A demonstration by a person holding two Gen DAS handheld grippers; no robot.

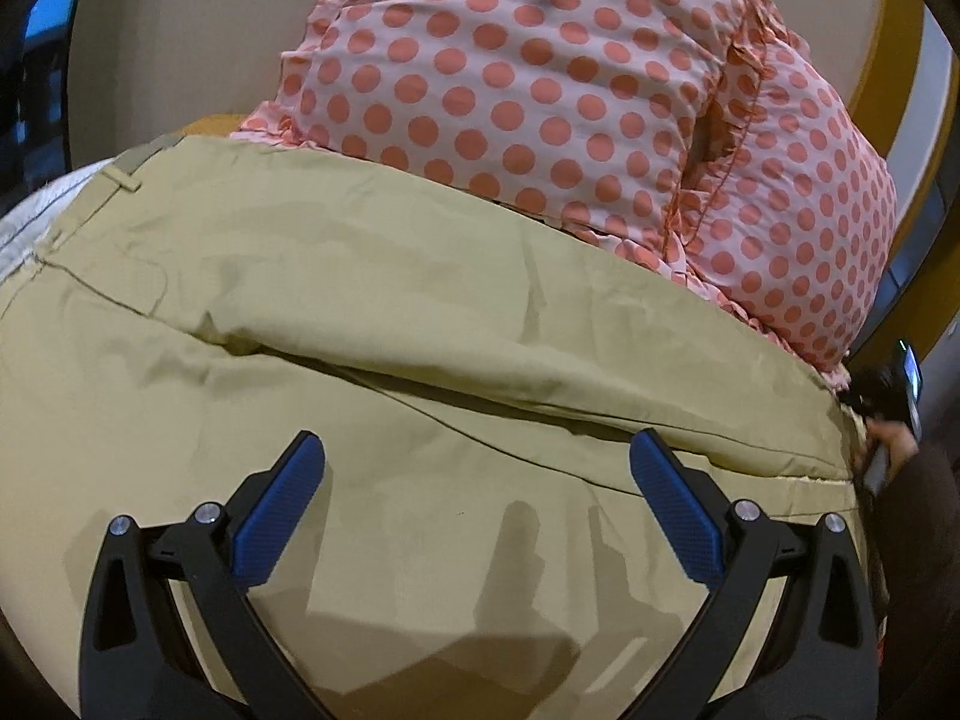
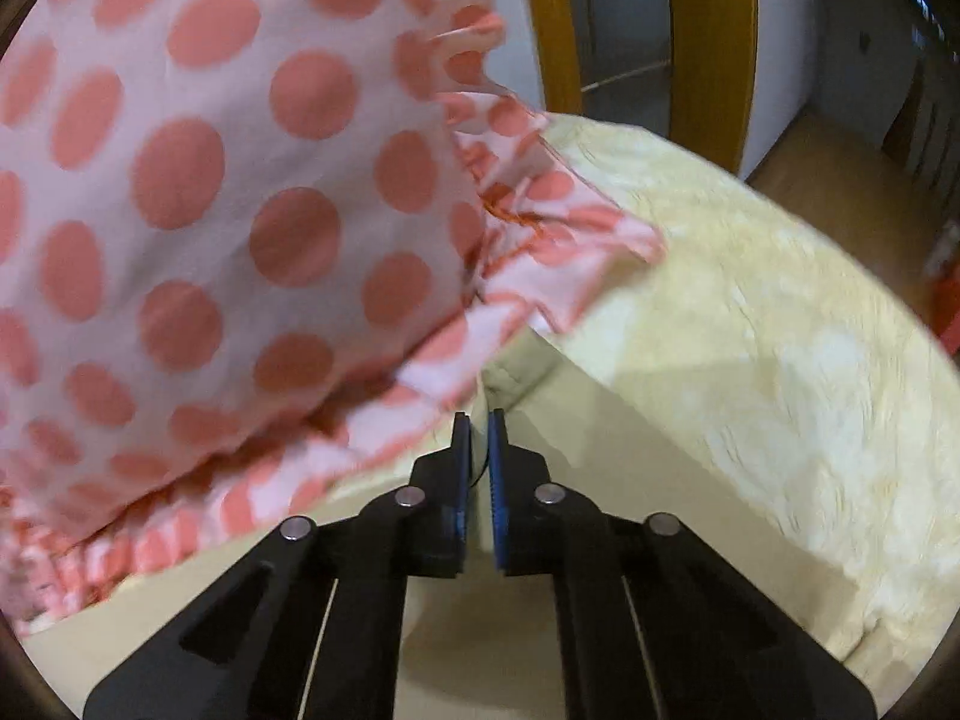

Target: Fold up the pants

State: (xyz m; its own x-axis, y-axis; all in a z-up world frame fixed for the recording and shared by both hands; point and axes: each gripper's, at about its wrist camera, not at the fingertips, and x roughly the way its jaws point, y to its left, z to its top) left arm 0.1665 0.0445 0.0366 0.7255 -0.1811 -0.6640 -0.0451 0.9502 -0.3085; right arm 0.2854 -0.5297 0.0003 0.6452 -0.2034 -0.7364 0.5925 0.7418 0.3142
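The khaki pants (image 1: 372, 300) lie spread flat across the bed, waistband and belt loop at the far left, legs running right. My left gripper (image 1: 477, 450) is open and empty, hovering just above the near leg. My right gripper (image 2: 479, 420) is shut on the hem end of the pants (image 2: 510, 375), pinching a thin fold of khaki cloth. In the left wrist view the right gripper (image 1: 882, 414) shows at the far right edge, at the pants' leg ends.
A pink pillow with coral polka dots and ruffled edges (image 1: 570, 96) lies just behind the pants and overhangs them in the right wrist view (image 2: 210, 210). A pale yellow fuzzy blanket (image 2: 750, 330) covers the bed. Yellow door frames (image 2: 708, 48) stand beyond.
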